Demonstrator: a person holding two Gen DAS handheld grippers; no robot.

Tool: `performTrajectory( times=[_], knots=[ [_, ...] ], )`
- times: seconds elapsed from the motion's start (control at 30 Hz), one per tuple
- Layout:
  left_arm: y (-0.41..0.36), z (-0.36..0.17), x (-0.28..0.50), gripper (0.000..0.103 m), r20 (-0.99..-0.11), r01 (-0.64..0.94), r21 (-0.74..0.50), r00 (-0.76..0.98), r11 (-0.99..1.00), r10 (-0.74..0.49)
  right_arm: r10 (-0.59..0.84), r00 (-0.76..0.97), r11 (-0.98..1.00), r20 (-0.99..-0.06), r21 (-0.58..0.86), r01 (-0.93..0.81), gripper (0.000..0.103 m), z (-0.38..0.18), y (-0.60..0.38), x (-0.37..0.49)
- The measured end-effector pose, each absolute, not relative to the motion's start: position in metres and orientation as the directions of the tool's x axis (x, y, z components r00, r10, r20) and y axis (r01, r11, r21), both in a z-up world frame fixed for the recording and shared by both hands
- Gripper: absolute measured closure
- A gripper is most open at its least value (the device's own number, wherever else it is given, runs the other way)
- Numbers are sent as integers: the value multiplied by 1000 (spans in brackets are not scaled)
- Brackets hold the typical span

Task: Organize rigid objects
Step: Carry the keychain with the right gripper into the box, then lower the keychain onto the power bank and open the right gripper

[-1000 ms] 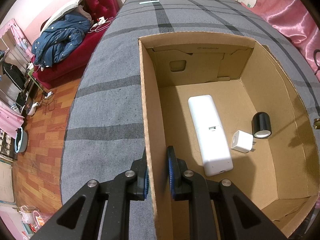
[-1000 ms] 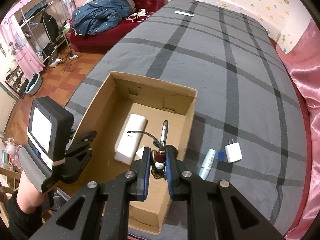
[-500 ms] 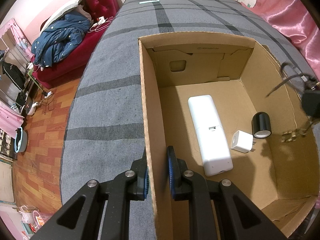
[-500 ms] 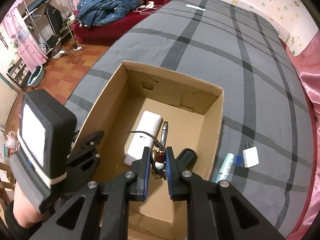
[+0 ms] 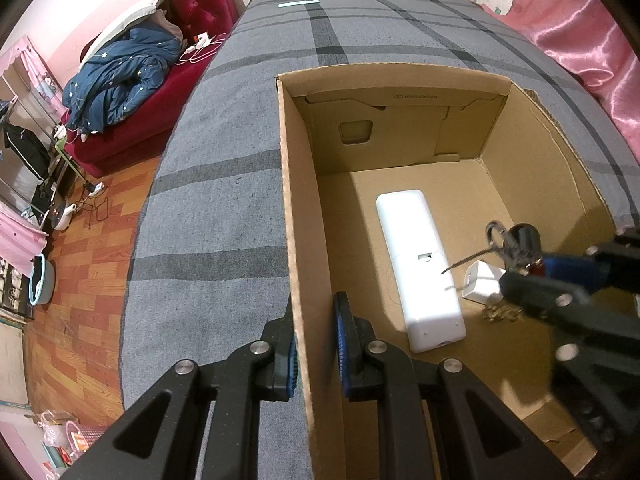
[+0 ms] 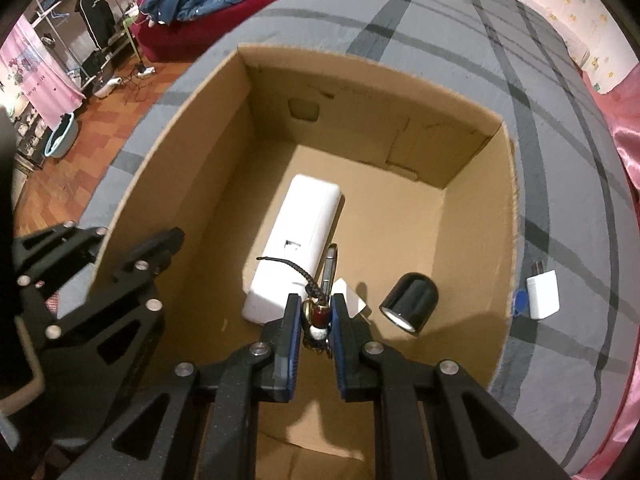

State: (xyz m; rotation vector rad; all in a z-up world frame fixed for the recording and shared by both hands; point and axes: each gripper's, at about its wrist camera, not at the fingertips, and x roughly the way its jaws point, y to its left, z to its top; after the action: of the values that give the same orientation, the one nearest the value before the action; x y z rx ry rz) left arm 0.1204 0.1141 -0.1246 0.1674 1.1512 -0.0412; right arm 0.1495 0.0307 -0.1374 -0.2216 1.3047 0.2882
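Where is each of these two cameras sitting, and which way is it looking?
Left wrist: rides the left gripper, looking steeply down; its fingers clamp the cardboard box wall, and the right gripper shows inside.
Right wrist: rides the right gripper, looking down into the box, pinching a keychain; the left gripper shows on the wall.
Shared: box, white remote, white charger, bed.

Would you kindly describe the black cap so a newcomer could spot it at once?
Find the cardboard box on the grey striped bed. On its floor, right of the long white case and small white charger, lies the black cap: the only dark, glossy, round-topped piece there.
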Motion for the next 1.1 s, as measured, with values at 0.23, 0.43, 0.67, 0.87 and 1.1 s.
performTrajectory(
  times=[0.23,0.43,0.67,0.87,1.1],
  knots=[
    [115,-124,121,86,-912,119,111,408,987,54,57,206,946,-977,-13,-325,89,-161,36,150],
    [115,-124,121,86,-911,118,110,408,987,53,38,181,947,-983,-22,-320,89,-176,37,152],
    [115,-123,122,86,-911,119,119,409,986,60,52,185,952,-981,-7,-306,88,-177,34,153],
    [113,-123,121,86,-910,119,122,410,985,63,63,197,954,-978,1,-300,87,-175,30,152],
    [113,-123,121,86,-910,120,126,410,985,66,76,219,959,-973,11,-284,65,-168,22,149]
  ],
)
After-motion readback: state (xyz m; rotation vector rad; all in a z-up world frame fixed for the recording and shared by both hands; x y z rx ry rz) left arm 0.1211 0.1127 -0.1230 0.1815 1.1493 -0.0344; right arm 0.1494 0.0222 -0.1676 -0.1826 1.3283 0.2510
